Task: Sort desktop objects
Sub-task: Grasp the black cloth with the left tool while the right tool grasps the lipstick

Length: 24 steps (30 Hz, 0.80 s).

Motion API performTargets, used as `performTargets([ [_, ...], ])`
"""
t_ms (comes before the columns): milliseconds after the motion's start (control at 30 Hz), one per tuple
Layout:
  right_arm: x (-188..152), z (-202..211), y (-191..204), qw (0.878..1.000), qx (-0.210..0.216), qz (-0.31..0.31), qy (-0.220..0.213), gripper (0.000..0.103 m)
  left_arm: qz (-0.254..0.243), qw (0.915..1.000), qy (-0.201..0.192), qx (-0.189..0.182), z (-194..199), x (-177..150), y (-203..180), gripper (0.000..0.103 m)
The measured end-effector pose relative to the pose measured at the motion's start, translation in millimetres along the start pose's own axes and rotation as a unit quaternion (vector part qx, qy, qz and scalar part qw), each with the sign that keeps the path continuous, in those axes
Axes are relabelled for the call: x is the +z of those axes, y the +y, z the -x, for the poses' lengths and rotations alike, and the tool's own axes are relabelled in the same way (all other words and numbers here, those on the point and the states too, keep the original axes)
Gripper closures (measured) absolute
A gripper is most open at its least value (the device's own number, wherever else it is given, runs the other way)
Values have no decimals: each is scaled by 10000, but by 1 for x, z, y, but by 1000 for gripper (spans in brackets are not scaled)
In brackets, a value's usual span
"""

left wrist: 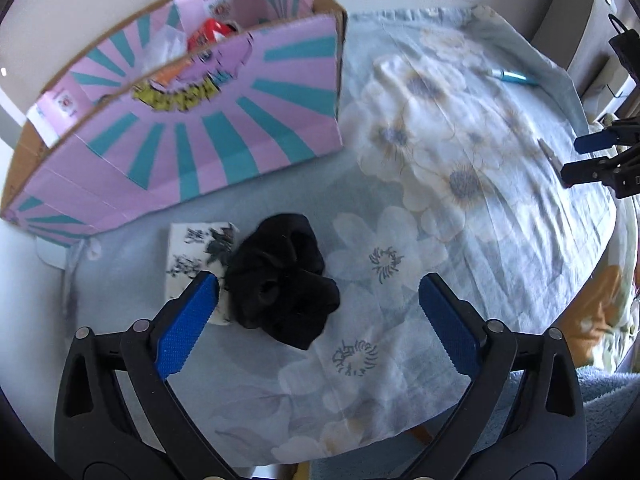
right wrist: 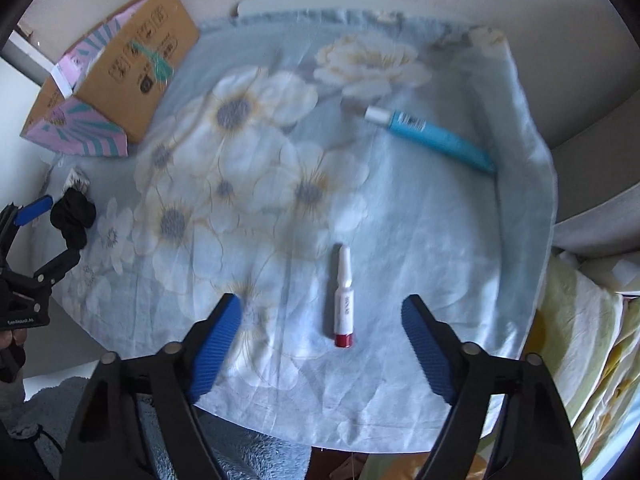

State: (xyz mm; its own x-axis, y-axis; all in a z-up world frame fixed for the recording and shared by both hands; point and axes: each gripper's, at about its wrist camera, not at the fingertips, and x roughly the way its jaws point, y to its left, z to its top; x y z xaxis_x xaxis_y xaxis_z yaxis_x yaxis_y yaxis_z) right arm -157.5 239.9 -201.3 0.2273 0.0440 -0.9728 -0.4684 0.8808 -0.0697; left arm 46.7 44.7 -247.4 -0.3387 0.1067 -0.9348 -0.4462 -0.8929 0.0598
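Note:
My left gripper [left wrist: 316,300] is open and empty. A black scrunchie [left wrist: 280,276] lies on the cloth just inside its left finger, beside a white printed packet [left wrist: 192,256]. My right gripper [right wrist: 322,316] is open and empty. A small white tube with a red cap [right wrist: 344,304] lies between its fingers. A blue tube with a white cap [right wrist: 432,138] lies farther back on the right; it also shows in the left wrist view [left wrist: 512,76]. The scrunchie also shows in the right wrist view [right wrist: 74,216].
A pink and teal cardboard box [left wrist: 192,136] stands open at the back left and holds a red item [left wrist: 208,32]. The round table carries a light blue floral cloth [right wrist: 280,168]. Bedding [right wrist: 580,340] lies to the right.

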Motion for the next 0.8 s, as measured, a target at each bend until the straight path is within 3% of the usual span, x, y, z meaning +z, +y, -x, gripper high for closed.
performTargets([
  [267,-8,-19,-4,9995,5,-273,154,68,-36,9997,232,-98,-21,-6,-5,15],
  [500,-11,-20,-11,9982,-53,-586,139,80,-63,9997,221,-51,-23,-6,1,28],
  [600,-12,-20,-14,9979,-108,-618,180,91,-30,9997,232,-37,-21,-5,6,43],
  [667,-13,-20,-14,9979,-155,-594,213,92,-10,9997,216,67,-19,-4,12,61],
  [800,-16,-20,-13,9979,-253,-550,224,92,-63,9997,182,154,-18,-3,17,78],
])
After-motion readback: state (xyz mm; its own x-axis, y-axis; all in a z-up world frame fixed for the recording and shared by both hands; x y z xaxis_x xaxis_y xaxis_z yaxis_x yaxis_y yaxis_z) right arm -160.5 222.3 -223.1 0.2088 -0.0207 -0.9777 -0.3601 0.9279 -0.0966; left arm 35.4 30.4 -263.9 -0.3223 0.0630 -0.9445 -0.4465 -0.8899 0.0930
